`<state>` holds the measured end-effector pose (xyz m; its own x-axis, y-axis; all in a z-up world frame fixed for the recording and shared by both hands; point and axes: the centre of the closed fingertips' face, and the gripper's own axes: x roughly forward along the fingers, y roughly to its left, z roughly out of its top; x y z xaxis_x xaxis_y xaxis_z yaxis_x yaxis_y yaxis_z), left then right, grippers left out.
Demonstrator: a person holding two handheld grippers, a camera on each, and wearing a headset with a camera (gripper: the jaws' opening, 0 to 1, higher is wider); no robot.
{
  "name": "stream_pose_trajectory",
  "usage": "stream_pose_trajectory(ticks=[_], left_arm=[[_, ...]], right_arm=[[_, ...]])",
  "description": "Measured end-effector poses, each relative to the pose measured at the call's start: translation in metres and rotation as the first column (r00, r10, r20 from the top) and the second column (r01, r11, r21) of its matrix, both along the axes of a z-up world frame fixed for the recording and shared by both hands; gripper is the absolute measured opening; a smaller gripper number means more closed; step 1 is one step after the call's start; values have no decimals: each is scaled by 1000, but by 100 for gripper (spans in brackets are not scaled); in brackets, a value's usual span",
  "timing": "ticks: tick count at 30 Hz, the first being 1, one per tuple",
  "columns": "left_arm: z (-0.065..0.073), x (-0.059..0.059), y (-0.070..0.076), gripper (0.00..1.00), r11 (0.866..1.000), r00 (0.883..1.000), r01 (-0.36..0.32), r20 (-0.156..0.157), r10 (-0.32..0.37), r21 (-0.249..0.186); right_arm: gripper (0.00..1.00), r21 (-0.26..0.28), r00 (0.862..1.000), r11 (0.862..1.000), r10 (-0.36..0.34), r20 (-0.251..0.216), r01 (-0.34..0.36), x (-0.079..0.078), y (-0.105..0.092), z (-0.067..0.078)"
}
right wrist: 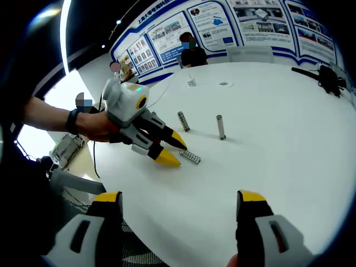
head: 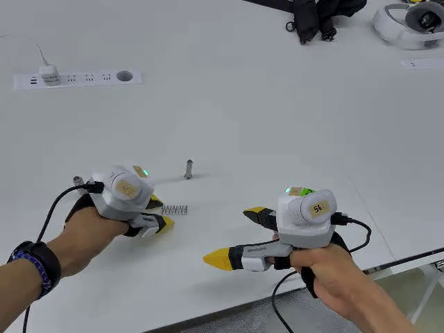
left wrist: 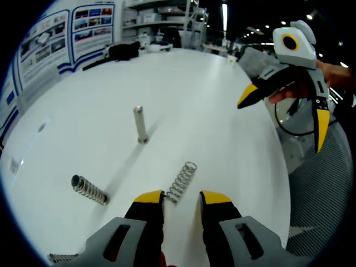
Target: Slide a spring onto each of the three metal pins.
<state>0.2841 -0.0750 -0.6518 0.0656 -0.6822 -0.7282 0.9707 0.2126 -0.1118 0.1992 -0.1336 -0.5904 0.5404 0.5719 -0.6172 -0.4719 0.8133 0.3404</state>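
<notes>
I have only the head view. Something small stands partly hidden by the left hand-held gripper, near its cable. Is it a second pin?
Observer: Yes. The left gripper view shows a pin with a spring already on it, standing apart from the bare pin.
Operator: Is the loose spring gripped now?
Observer: No. The loose spring lies on the table. Its near end is just ahead of the gap of the left hand-held gripper, which is open.
Operator: Is there one more spring?
Observer: Yes, another spring lies at the lower left edge of that view, beside the gripper's body.
</notes>
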Motion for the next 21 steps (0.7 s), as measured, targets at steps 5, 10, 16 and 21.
stream_pose_trajectory(ticks=[5, 10, 16, 21], left_arm=[[-4, 2, -3, 20, 1000, 1000, 7, 13, -7, 12], [-4, 2, -5, 12, 1000, 999, 11, 38, -12, 23], [-6, -4, -1, 11, 999, 1000, -16, 19, 15, 39], [-2, -10, 4, 11, 999, 999, -35, -9, 35, 30]], right_arm=[[85, -1, 1000, 1000, -5, 2, 5, 1, -2, 2], [85, -4, 1000, 1000, -7, -2, 7, -1, -5, 0], [85, 8, 1000, 1000, -7, -3, 7, -2, -2, 0], [84, 18, 1000, 1000, -12, 10, 11, 1, 1, 4]])
